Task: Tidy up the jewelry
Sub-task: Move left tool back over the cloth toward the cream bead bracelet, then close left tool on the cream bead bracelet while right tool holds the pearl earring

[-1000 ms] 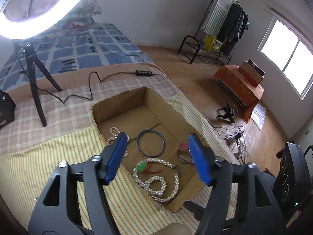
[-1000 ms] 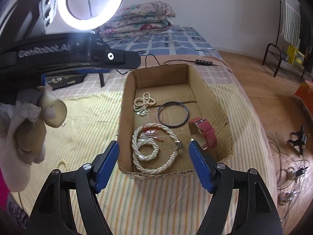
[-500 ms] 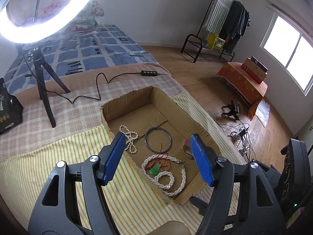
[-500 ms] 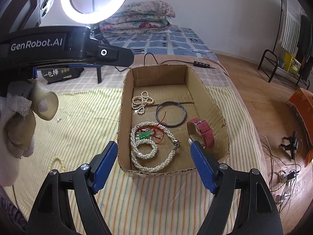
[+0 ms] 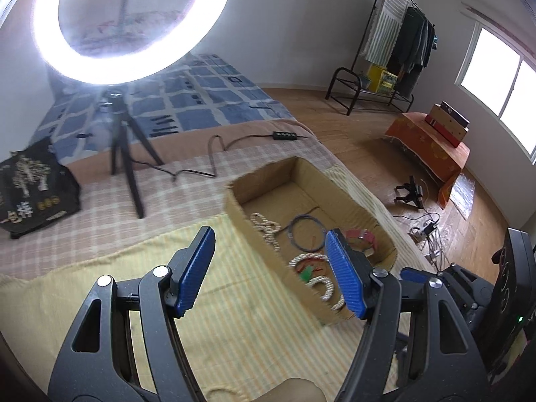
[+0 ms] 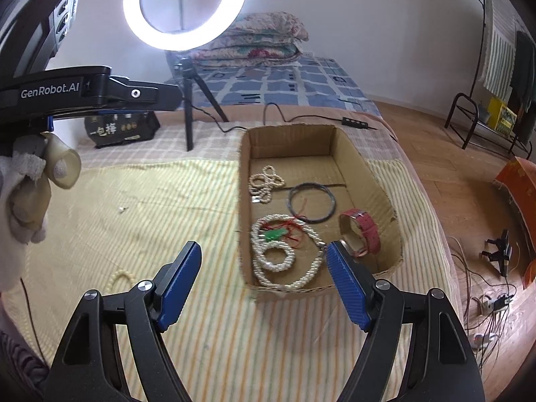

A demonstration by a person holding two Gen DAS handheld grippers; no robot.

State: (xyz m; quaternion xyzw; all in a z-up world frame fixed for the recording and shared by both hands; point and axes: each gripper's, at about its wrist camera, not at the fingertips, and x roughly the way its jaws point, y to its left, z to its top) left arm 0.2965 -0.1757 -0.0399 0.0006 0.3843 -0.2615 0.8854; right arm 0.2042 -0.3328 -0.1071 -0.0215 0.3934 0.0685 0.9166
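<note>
A shallow cardboard box point(image 6: 244, 201) lies on the striped yellow cloth. In it are a small pearl strand point(image 6: 265, 182), a dark bangle point(image 6: 312, 202), a large pearl necklace point(image 6: 278, 261) with a green pendant point(image 6: 274, 234), and a red watch point(image 6: 363, 232). A cream bead bracelet point(image 6: 122, 276) lies on the cloth left of the box. My right gripper point(image 6: 264, 279) is open and empty, above the box's near edge. My left gripper point(image 5: 271, 268) is open and empty, above the cloth at the box's left wall point(image 5: 254, 234). The left gripper's body point(image 6: 67, 90) shows at upper left.
A lit ring light on a tripod point(image 6: 186, 10) stands behind the box, with its cable and switch point(image 6: 356, 122) beside it. A black bag point(image 5: 30, 184) lies at the far left. A small white bit point(image 6: 122, 209) lies on the cloth. The bed's right edge drops to the wooden floor point(image 6: 445, 174).
My left gripper has swung left, away from over the box to over the cloth. My right gripper has pulled back a little and shifted left. Both stay open.
</note>
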